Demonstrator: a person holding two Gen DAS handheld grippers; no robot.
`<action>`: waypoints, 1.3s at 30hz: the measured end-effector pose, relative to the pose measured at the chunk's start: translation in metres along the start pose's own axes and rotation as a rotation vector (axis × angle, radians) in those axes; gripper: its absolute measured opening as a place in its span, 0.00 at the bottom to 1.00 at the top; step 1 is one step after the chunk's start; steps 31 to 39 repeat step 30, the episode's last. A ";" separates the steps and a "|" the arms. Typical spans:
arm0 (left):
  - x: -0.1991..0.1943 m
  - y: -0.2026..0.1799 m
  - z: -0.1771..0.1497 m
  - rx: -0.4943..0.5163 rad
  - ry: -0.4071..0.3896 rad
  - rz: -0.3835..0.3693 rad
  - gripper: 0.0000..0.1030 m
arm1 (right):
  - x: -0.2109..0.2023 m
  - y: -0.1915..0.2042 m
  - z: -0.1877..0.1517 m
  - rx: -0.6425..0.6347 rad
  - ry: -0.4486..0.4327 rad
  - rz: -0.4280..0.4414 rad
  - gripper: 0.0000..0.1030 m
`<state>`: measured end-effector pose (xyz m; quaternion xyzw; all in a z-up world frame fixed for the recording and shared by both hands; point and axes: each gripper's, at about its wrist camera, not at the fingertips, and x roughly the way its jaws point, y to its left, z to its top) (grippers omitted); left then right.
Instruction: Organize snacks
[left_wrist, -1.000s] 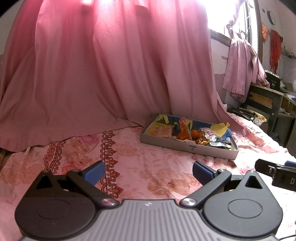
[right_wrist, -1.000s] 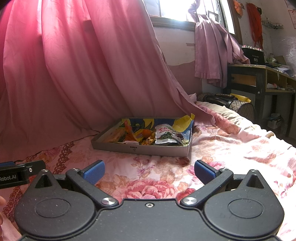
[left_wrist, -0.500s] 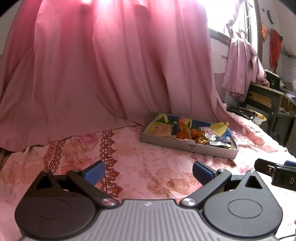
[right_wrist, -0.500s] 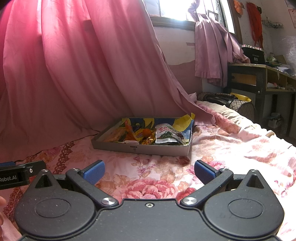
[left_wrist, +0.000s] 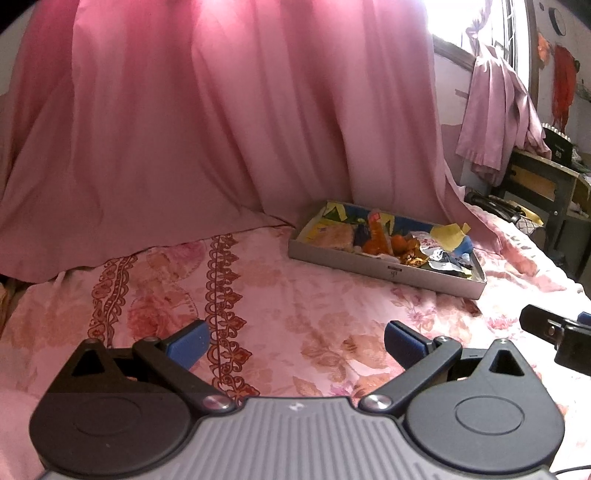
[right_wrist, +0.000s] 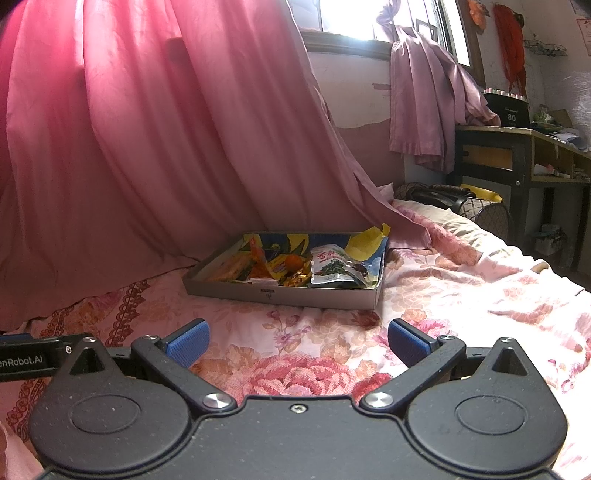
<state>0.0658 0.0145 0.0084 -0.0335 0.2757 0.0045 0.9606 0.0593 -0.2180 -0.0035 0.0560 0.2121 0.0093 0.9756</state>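
Both tools sit low over the floral bedspread (right_wrist: 461, 295), side by side. Your left gripper (left_wrist: 295, 341) has its blue pads spread wide with nothing between them; your right gripper (right_wrist: 297, 341) is the same, wide and empty.

The snacks lie in a shallow grey tray (right_wrist: 280, 295) on the bed, at 12 o'clock from the right tool and about 1 o'clock from the left, well apart from both. Inside: a green-and-white packet (right_wrist: 332, 267) at the right end, a small orange fruit (right_wrist: 293, 261) mid-tray, a pale flat pack (left_wrist: 334, 236) at the left end, with crinkled wrappers between.

Risks, as a judgement:
- The tray rests on soft bedding. Press on its near wall and it probably tips or slides.
- The wrappers overlap, so a wide pinch may lift two at once.
- The fruit looks round and could roll out of a grip.
- The pink curtain (left_wrist: 221, 129) hangs just behind the tray; reaching too far may snag it.
- Your tools are near each other, so converging on the tray could make them collide.
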 end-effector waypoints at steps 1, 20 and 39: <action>0.000 0.000 0.000 0.002 0.000 0.002 1.00 | -0.001 0.001 -0.001 -0.001 0.000 0.000 0.99; 0.000 -0.003 0.000 0.015 -0.006 -0.003 1.00 | -0.002 0.002 -0.003 -0.008 0.012 0.006 0.99; -0.001 -0.004 0.000 0.019 -0.005 -0.002 1.00 | -0.001 0.002 -0.001 -0.008 0.014 0.006 0.99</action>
